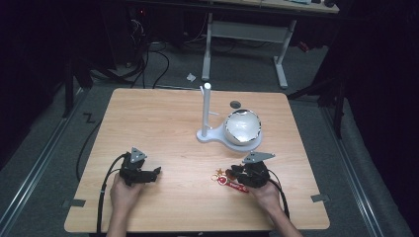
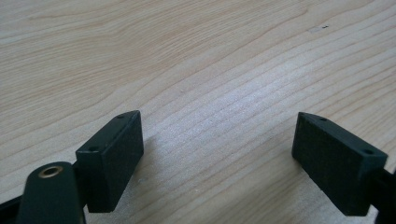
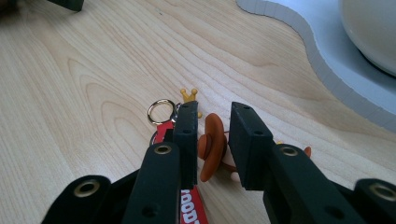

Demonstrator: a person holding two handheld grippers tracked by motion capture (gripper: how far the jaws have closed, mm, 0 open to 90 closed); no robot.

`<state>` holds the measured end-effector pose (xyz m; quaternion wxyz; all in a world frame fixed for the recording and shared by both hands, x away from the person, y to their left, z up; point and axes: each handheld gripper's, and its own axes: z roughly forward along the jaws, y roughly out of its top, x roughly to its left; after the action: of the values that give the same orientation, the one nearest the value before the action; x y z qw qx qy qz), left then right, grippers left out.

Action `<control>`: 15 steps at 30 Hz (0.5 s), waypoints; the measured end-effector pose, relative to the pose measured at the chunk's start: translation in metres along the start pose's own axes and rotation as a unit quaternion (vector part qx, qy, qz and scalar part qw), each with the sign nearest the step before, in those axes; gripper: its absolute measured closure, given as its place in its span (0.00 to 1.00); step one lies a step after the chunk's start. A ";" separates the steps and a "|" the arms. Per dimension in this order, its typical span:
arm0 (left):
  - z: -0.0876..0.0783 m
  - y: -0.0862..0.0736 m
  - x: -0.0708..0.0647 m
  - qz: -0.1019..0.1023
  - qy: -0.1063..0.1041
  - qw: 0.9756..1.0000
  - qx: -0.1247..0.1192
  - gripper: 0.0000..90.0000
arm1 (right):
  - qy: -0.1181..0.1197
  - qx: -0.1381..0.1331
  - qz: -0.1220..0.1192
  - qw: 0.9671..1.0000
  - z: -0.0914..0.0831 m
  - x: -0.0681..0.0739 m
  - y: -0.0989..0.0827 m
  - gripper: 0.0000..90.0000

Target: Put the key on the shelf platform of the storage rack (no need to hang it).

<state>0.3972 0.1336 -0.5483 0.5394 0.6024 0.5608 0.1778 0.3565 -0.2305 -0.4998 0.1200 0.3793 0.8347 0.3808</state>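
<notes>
A keychain [image 1: 228, 179] lies on the wooden table [image 1: 163, 123] near its front right. It has a metal ring [image 3: 161, 111], a small gold crown [image 3: 189, 94], a red tag [image 3: 164, 133] and a brown figure charm [image 3: 212, 147]. My right gripper [image 1: 236, 174] is low over it, and in the right gripper view [image 3: 215, 110] its jaws straddle the brown charm. The charm touches the left jaw, and a thin gap shows at the right one. My left gripper [image 1: 155, 173] rests at the front left, jaws wide apart [image 2: 217, 154] over bare wood.
A white stand with an upright post [image 1: 206, 111] and a flat base [image 1: 212, 134] sits behind the keychain; a round white bowl [image 1: 242, 126] rests on it. The base edge [image 3: 327, 42] and bowl [image 3: 373, 28] lie close ahead of the right gripper.
</notes>
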 end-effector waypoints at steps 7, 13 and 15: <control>0.000 0.000 0.000 -0.002 0.000 1.000 -0.001 0.19 | -0.004 0.005 -0.004 1.000 0.003 0.000 0.000 0.93; 0.000 0.000 0.000 -0.002 0.000 1.000 -0.001 0.19 | -0.001 0.004 -0.006 1.000 0.003 0.000 0.000 0.95; 0.000 0.000 0.000 0.000 0.000 1.000 0.000 0.19 | 0.000 0.004 -0.007 1.000 0.002 0.000 0.000 0.95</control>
<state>0.3972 0.1335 -0.5483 0.5397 0.6020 0.5610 0.1778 0.3577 -0.2289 -0.5013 0.1210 0.3738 0.8390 0.3764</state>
